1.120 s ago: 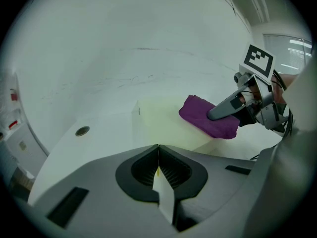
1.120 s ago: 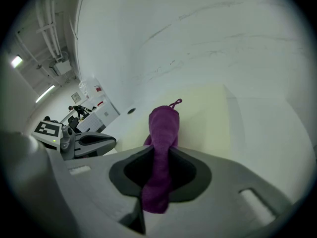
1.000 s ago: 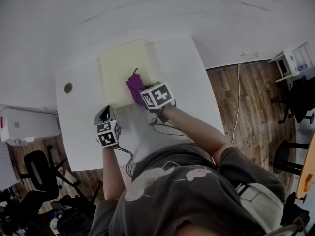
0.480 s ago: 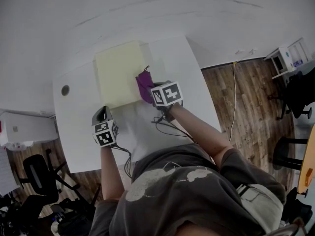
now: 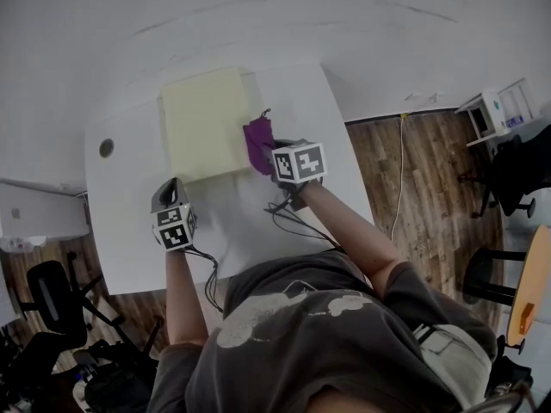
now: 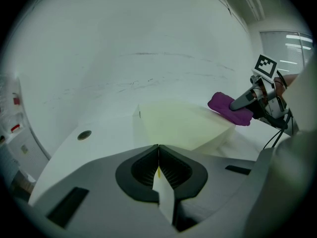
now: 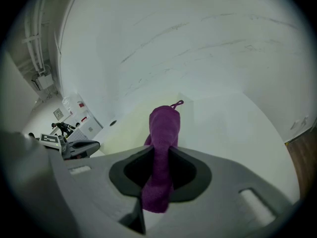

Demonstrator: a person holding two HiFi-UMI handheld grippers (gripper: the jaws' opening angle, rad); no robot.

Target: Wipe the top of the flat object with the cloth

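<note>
Now that the purple cloth [image 5: 257, 138] has slid to the pad's [image 5: 202, 123] right edge, mid-frame, that wipe stroke looks about done. It's pinched in the right tongs [image 7: 161, 155], while the left tongs [image 6: 158, 158], clenched empty, have drifted lower left over the bench [image 5: 129, 231].

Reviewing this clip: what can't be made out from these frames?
- Jaws of the right gripper: in the head view, its marker cube hides them.
- Contact between the purple cloth and the flat object: unclear; in the right gripper view the cloth itself blocks it.
- The flat object's near corner: left gripper view, behind the left gripper body.
</note>
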